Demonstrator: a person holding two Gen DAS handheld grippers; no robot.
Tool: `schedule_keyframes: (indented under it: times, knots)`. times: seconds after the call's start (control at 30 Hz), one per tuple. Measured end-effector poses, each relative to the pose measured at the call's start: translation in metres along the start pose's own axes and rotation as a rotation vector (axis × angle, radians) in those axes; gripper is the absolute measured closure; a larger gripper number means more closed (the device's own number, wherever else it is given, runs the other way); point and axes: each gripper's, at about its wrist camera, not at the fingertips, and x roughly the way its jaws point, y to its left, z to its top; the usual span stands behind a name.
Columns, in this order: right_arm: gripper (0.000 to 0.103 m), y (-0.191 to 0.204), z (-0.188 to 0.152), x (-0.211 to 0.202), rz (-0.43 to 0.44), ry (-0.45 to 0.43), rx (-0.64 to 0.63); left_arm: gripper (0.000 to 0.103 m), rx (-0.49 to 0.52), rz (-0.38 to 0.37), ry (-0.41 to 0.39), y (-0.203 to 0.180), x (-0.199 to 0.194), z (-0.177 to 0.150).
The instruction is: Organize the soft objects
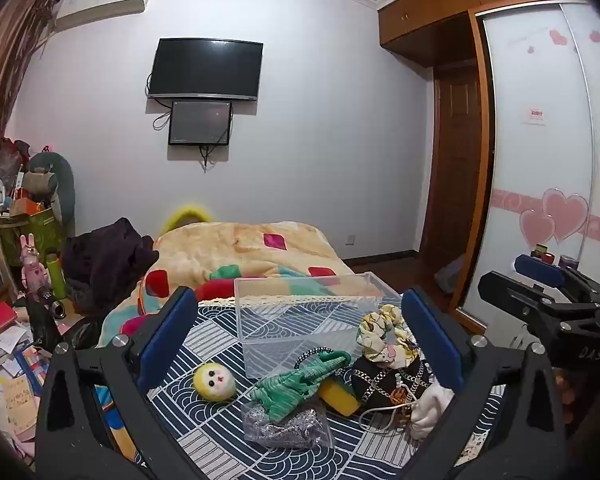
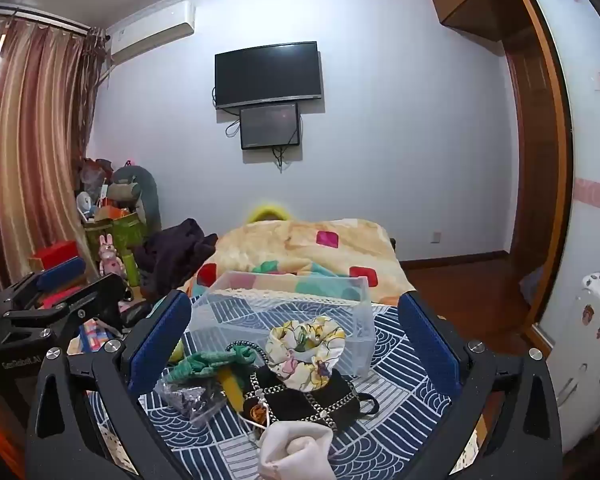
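A pile of soft objects lies on a blue-and-white patterned cloth (image 1: 220, 432) in front of a clear plastic box (image 1: 308, 312). It holds a floral scrunchie (image 1: 384, 336), a black chain-print pouch (image 1: 392, 380), a green knit piece (image 1: 296, 380), a yellow sponge (image 1: 340, 396), a white sock (image 1: 432, 404), a glittery silver bag (image 1: 288, 424) and a yellow doll head (image 1: 214, 382). My left gripper (image 1: 300, 340) is open above them. My right gripper (image 2: 296, 340) is open over the scrunchie (image 2: 306, 352), pouch (image 2: 304, 396), sock (image 2: 296, 448) and box (image 2: 284, 308).
A bed with an orange patterned blanket (image 1: 240, 252) lies behind the box. Clutter of books, toys and bags (image 1: 24, 280) fills the left side. A wardrobe with heart stickers (image 1: 540, 160) stands right. The right gripper's body shows at the left view's right edge (image 1: 540, 308).
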Motion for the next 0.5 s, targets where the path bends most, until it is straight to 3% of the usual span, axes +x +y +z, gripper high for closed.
schedule_keyframes:
  times: [0.3, 0.5]
  knots:
    - [0.000, -0.002, 0.002, -0.001, 0.004, 0.000, 0.014, 0.000, 0.007, 0.023, -0.012, -0.003, 0.010, 0.001]
    - [0.000, -0.005, 0.000, -0.004, 0.009, -0.006, 0.036, 0.000, 0.027, 0.000, -0.026, -0.007, -0.003, 0.001]
